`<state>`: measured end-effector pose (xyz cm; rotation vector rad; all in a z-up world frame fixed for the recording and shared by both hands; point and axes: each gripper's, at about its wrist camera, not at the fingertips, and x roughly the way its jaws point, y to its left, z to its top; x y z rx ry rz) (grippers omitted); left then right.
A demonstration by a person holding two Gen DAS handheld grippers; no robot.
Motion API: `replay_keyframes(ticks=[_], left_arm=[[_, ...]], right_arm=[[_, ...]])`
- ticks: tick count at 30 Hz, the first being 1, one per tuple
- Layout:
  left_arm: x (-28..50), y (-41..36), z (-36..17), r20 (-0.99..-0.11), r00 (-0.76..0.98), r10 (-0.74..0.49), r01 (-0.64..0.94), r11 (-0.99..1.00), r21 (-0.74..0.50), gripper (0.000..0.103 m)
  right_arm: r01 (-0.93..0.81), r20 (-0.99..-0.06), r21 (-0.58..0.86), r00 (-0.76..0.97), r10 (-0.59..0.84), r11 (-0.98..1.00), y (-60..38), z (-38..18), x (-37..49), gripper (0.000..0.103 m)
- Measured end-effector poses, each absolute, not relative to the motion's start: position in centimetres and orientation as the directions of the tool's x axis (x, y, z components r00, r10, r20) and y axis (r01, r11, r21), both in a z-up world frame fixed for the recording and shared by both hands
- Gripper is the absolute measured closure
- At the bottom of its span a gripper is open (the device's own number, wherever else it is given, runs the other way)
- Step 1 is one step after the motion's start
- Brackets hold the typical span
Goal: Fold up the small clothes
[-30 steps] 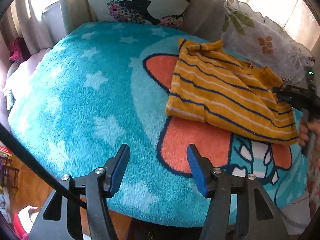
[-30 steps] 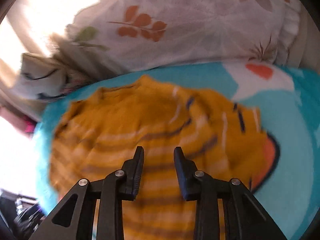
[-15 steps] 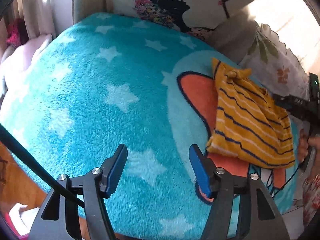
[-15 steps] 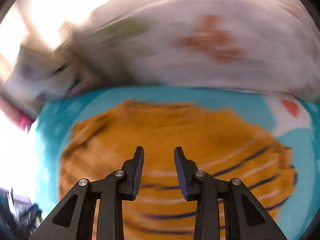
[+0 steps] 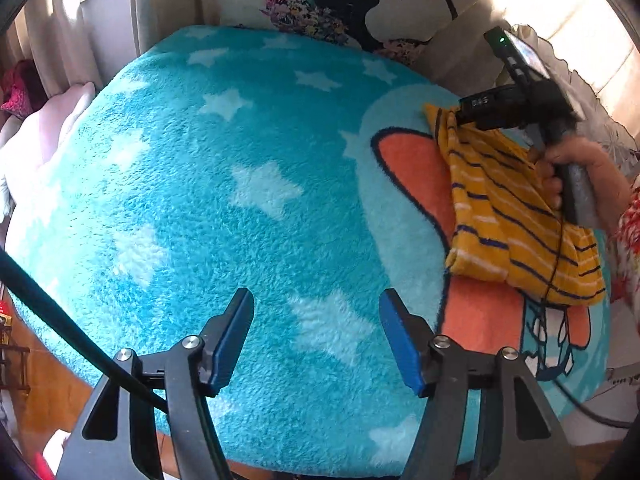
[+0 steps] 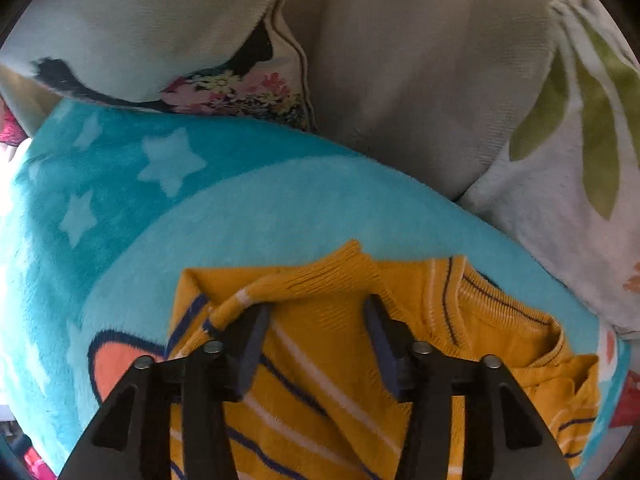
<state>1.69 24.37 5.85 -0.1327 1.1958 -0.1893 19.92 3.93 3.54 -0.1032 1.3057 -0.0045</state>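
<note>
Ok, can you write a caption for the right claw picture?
Open right claw poised over the folded yellow striped sweater on the starry blue blanket.

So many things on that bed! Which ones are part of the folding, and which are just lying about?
Part of the job:
- yellow striped top
- right gripper, open over the top
- left gripper, open over the blanket

Just lying about:
- turquoise star blanket
- cushion with a black silhouette
- leaf-print pillow

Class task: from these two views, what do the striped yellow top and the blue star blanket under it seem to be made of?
Striped top: likely knitted cotton or a blend, matte; ribbed neckline and visible knit rows. Blanket: probably synthetic fleece, with fuzzy, slightly shiny pile.
</note>
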Motion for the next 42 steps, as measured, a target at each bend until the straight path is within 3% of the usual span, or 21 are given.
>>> replay_keyframes(ticks=[5,11,14,19,20,21,22,23,28,31,35,42], left_arm=[[2.7,24.3,5.7,-0.904,0.348,-0.248,0.095,0.969,-0.229,0.039],[4.4,22.3,5.9,-0.874,0.331,-0.355,0.177,0.933,-0.313,0.039],[4.8,19.9,5.5,-0.848,0.291,-0.443,0.255,0.890,-0.378,0.039],[5.1,14.7,4.9,-0.825,0.222,-0.520,0.392,0.822,-0.413,0.039],[5.3,13.8,4.6,-0.834,0.207,-0.511,0.401,0.822,-0.404,0.046],[5.6,13.2,4.2,-0.848,0.197,-0.492,0.404,0.829,-0.387,0.075],[5.9,12.7,3.9,-0.874,0.193,-0.447,0.398,0.849,-0.347,0.091],[6.4,12.5,3.4,-0.904,0.194,-0.380,0.381,0.879,-0.287,0.096],[8.8,15.3,2.6,-0.906,0.159,-0.391,0.212,0.910,-0.356,0.092],[9.3,16.4,3.5,-0.911,0.207,-0.357,0.179,0.929,-0.324,0.089],[9.6,18.5,4.8,-0.881,0.251,-0.401,0.103,0.916,-0.387,0.052],[9.4,19.0,5.2,-0.883,0.276,-0.380,0.080,0.924,-0.373,0.050]], right_arm=[[-0.042,-0.944,-0.102,0.319,-0.083,0.994,2.7,6.5,18.0,0.043],[0.013,-0.914,0.101,0.397,0.088,0.995,0.0,9.8,9.5,0.042],[0.034,-0.914,0.171,0.379,0.146,0.985,-1.9,9.5,4.8,0.042],[0.112,-0.934,0.147,0.342,0.101,0.983,-4.9,7.2,-0.7,0.042],[0.132,-0.935,0.156,0.340,0.103,0.979,-5.3,6.8,-1.3,0.042],[0.148,-0.936,0.163,0.336,0.105,0.975,-5.5,6.4,-1.8,0.042],[0.169,-0.937,0.166,0.334,0.102,0.972,-6.0,6.1,-2.1,0.042],[0.182,-0.938,0.165,0.334,0.097,0.969,-6.3,6.0,-2.4,0.042],[0.230,-0.932,0.175,0.353,0.085,0.958,-7.8,6.6,-3.8,0.042],[0.225,-0.927,0.185,0.364,0.093,0.957,-7.6,7.1,-4.5,0.042],[0.140,-0.930,0.155,0.354,0.097,0.978,-5.0,7.1,-4.4,0.040],[-0.022,-0.931,0.118,0.346,0.118,0.993,-0.1,6.7,-4.3,0.040]])
